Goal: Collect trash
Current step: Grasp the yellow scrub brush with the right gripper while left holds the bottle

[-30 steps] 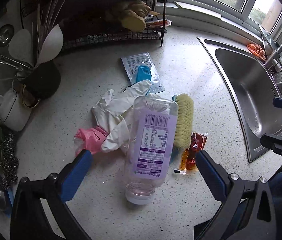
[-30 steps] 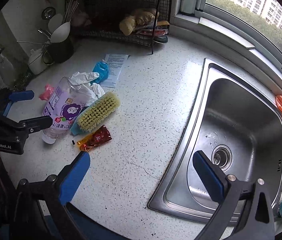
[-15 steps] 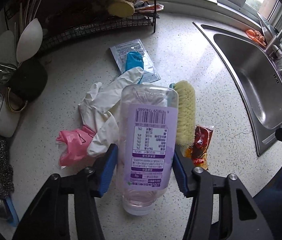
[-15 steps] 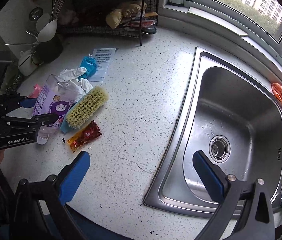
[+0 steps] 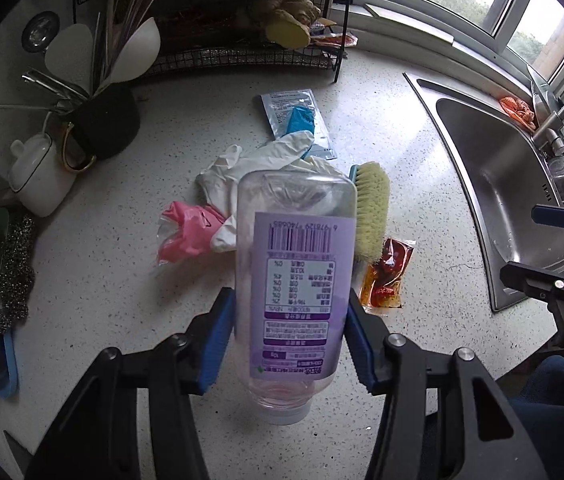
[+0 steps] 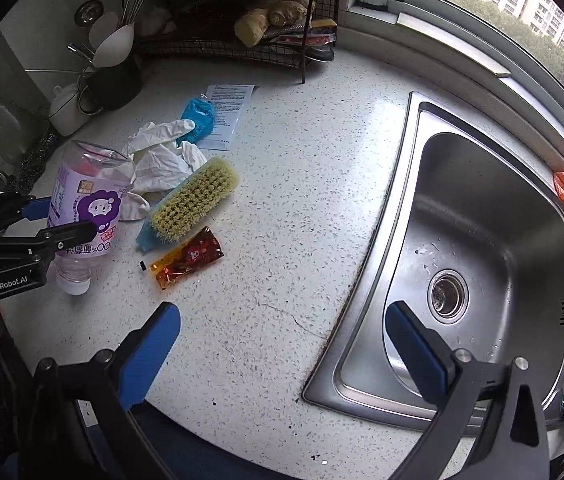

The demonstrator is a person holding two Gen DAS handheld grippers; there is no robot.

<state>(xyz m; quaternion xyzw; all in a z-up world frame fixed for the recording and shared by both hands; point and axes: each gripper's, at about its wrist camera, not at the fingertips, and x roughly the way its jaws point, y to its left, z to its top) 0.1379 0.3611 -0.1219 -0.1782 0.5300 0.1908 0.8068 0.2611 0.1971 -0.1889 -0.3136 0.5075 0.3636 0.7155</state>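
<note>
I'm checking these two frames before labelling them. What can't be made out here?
- Where the trash goes: no bin or bag appears in either wrist view.
- Plastic bottle: whether it is clear of the counter; in the left wrist view its own body hides the underside.
- Its label: print too small, upside down.
- White gloves: count unclear, bunched and partly behind the bottle.
- Rack contents: dark, behind mesh.
</note>
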